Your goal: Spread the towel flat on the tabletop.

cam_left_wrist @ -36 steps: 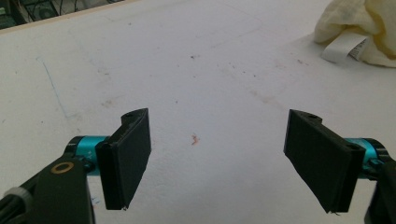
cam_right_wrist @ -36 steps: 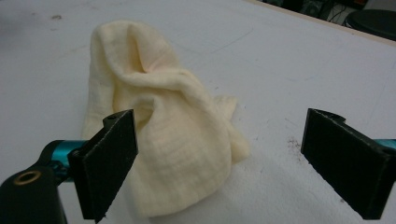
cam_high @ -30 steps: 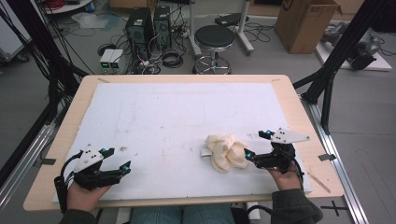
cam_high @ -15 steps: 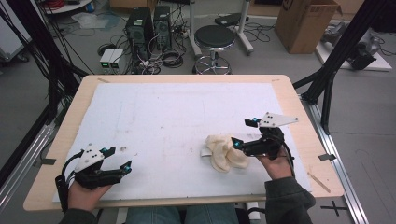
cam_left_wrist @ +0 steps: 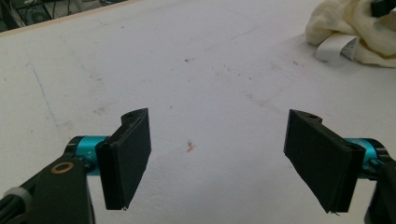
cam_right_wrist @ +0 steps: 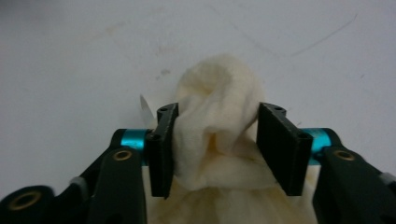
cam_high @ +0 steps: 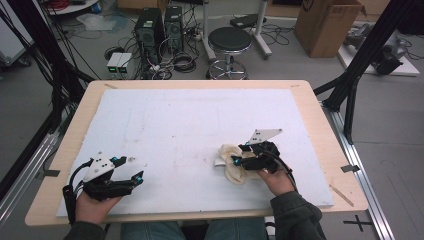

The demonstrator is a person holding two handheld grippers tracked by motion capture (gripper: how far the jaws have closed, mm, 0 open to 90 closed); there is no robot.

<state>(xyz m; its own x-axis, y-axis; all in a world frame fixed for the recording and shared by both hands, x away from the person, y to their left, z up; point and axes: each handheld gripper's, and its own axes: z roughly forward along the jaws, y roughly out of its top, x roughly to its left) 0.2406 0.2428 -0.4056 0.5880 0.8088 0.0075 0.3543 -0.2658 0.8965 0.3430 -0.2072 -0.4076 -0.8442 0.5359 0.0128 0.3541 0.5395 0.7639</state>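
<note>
A crumpled cream cloth (cam_high: 230,164) lies on the white table top (cam_high: 200,115), right of centre near the front. A white label (cam_left_wrist: 334,46) sticks out from its left side. My right gripper (cam_high: 240,159) reaches over the cloth from the right. In the right gripper view a raised bunch of the cloth (cam_right_wrist: 217,98) fills the gap of that gripper (cam_right_wrist: 217,149), and both jaws press against it. My left gripper (cam_high: 131,169) rests at the front left, well away from the cloth (cam_left_wrist: 355,23). Its jaws (cam_left_wrist: 217,163) stand wide apart over bare table.
The white sheet covers a wooden table with a bare rim (cam_high: 320,125). Beyond the far edge stand a black stool (cam_high: 230,42), computer cases (cam_high: 160,25) with cables, and a cardboard box (cam_high: 325,22). Black frame legs (cam_high: 357,75) rise at the right.
The right hand has moved left and forward from beside the cloth to over it, and its jaws now hold a bunch of the cloth. The left gripper has stayed put.
</note>
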